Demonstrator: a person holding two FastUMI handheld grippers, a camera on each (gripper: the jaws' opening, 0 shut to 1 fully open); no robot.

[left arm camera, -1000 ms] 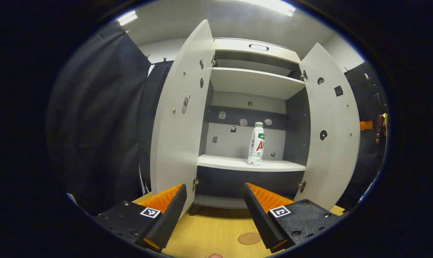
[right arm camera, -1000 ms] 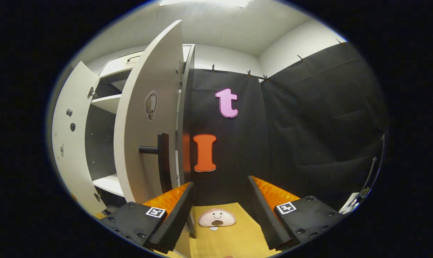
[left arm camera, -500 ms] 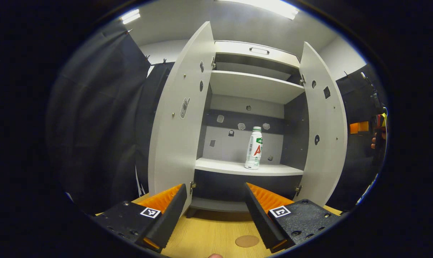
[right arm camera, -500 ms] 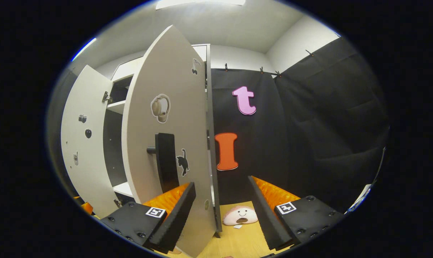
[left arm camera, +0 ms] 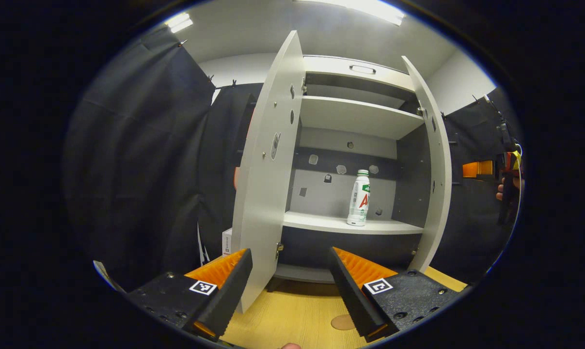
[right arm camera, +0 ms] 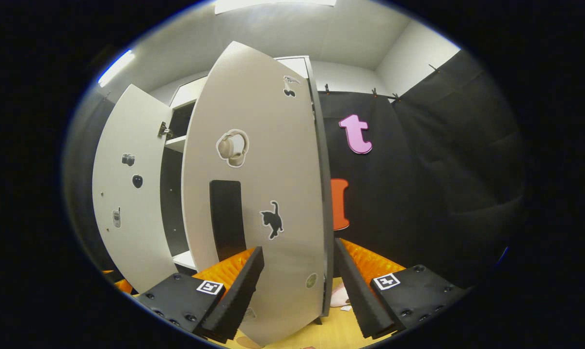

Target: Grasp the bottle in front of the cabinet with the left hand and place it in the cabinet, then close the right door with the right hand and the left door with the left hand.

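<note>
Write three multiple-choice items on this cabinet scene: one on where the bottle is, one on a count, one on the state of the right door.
1. Where does the bottle stand?
A. On the wooden table in front of the cabinet
B. On a shelf inside the cabinet
C. Between the left gripper's fingers

2. How many cabinet doors have a black cat sticker showing on the outer face?
A. None
B. One
C. Two

3. What state is the right door in?
A. Partly swung, not shut
B. Fully shut
C. Off its hinges

Key: 1 B, the bottle stands upright on the shelf, clear of the left gripper. 2 B, the cat shows on the right door alone. 3 A, a gap to the left door leaves the inside showing, with the right gripper open by the door.
</note>
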